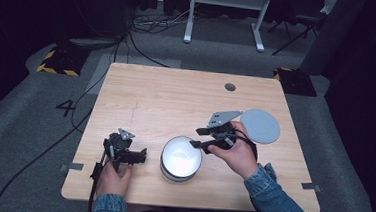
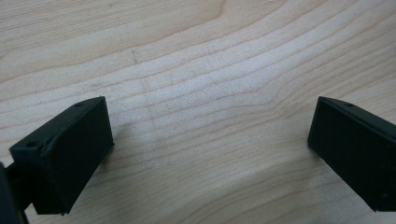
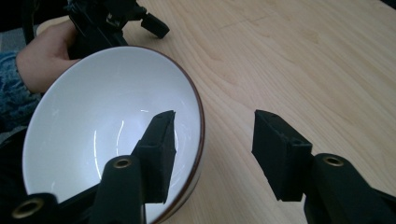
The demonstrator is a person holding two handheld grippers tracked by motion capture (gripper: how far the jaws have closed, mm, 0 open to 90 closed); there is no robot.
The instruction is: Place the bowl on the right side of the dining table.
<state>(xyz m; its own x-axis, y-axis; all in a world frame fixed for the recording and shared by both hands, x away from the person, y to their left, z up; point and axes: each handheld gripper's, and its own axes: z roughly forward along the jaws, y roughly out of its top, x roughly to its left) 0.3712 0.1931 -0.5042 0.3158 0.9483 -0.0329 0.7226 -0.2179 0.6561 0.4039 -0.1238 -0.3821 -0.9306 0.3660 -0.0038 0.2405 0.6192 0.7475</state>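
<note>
While straddling the near rim of the white bowl [image 3: 107,135], right claw [image 3: 212,149] half open: one jaw inside the bowl, over the white inner wall, the other outside over bare wood, rim between them, pads not seen pressing on it. Nothing gripped. From the high view, right claw [image 1: 197,137] at the bowl's [image 1: 181,158] right edge, held by the right hand [image 1: 238,152] (denim sleeve behind it), grey three-cornered plate on top.

Bowl upright on the worktop [image 1: 176,100], near the front edge, about midway between the two hands; thin dark line around the rim, inside bare and glossy.

Left claw [image 1: 142,156] just left of the bowl, apart from it, low over the wood, gripped by the left hand [image 1: 112,178]. Along its own jaws, left claw [image 2: 210,144] wide open, only wood grain between them, nothing held.

Grey round disc [image 1: 260,125] flat on the worktop, beyond the right hand, well apart from the bowl.
</note>
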